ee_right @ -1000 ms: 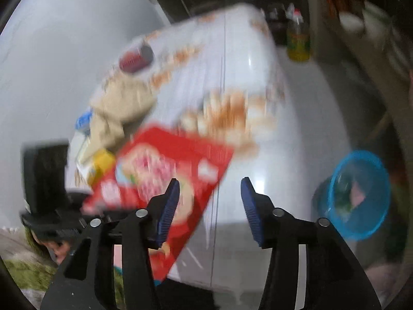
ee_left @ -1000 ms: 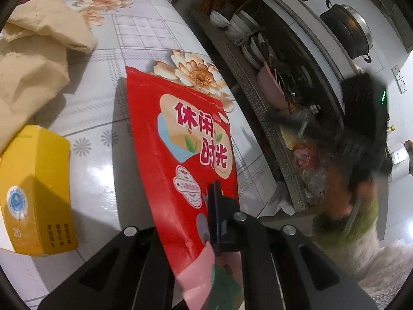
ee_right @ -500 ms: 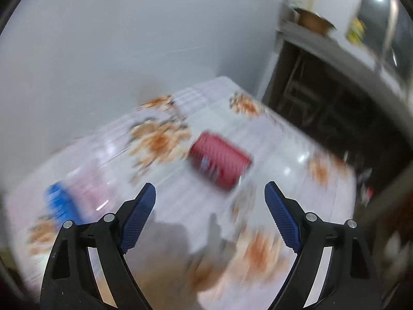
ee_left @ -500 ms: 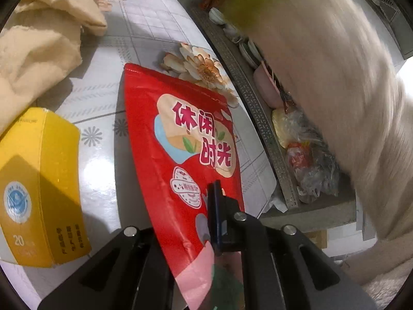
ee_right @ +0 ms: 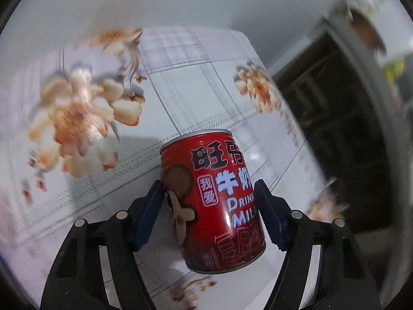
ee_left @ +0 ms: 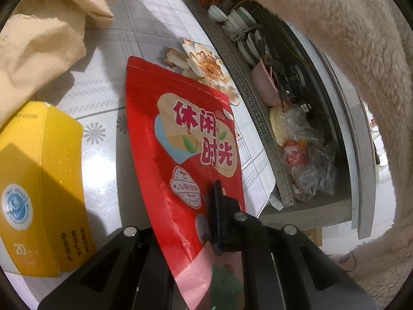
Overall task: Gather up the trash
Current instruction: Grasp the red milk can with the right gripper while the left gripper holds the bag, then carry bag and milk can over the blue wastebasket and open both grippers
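Observation:
In the left wrist view my left gripper (ee_left: pixel 206 219) is shut on the lower edge of a flat red snack bag (ee_left: pixel 185 139) with Chinese lettering and holds it over the flowered table (ee_left: pixel 144 33). In the right wrist view a red milk drink can (ee_right: pixel 216 201) lies on the flowered tablecloth (ee_right: pixel 180 77) between the blue pads of my right gripper (ee_right: pixel 209 214). The pads (ee_right: pixel 147 214) sit at the can's sides, wide apart; I cannot tell whether they press on it.
A yellow carton (ee_left: pixel 38 193) lies left of the bag and crumpled beige paper (ee_left: pixel 41 33) behind it. A shelf of bowls and plastic bags (ee_left: pixel 296 134) runs along the table's right edge. A fuzzy sleeve (ee_left: pixel 361 51) fills the upper right.
My right gripper swung from the blue bin side across the table and came down around the red can. My left gripper kept its hold on the bag and shifted slightly. The sleeve entered view.

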A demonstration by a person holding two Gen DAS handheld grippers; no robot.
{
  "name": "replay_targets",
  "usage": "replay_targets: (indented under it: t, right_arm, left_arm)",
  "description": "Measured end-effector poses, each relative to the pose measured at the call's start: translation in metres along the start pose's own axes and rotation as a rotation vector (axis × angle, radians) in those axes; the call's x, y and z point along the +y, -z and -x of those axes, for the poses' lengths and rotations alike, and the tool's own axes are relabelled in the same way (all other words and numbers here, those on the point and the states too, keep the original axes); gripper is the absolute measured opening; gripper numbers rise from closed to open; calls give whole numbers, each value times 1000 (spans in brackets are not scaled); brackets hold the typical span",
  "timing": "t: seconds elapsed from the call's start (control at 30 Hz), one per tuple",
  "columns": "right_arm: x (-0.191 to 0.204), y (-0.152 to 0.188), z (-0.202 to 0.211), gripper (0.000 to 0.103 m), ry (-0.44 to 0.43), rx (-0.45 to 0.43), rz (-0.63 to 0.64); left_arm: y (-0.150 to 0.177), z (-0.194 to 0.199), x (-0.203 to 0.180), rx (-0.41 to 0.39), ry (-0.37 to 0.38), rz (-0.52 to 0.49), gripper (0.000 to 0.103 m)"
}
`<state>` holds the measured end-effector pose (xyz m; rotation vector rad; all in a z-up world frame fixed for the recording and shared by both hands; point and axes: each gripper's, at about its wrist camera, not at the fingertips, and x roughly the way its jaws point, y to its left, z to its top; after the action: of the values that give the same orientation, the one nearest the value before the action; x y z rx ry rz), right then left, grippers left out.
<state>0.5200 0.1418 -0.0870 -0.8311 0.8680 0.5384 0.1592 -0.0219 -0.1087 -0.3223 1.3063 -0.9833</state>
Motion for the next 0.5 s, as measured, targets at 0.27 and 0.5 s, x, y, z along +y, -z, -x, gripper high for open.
replay_targets:
  t: [0.27,0.5]
  right_arm:
    - [-25,77,50,66,-176,-135,-340]
    - [-15,205,128,66,-260,-209,-648]
  left_arm:
    - [4,2,0,-7,-5,8,6]
    - [3,3,0,-7,-10,19,6]
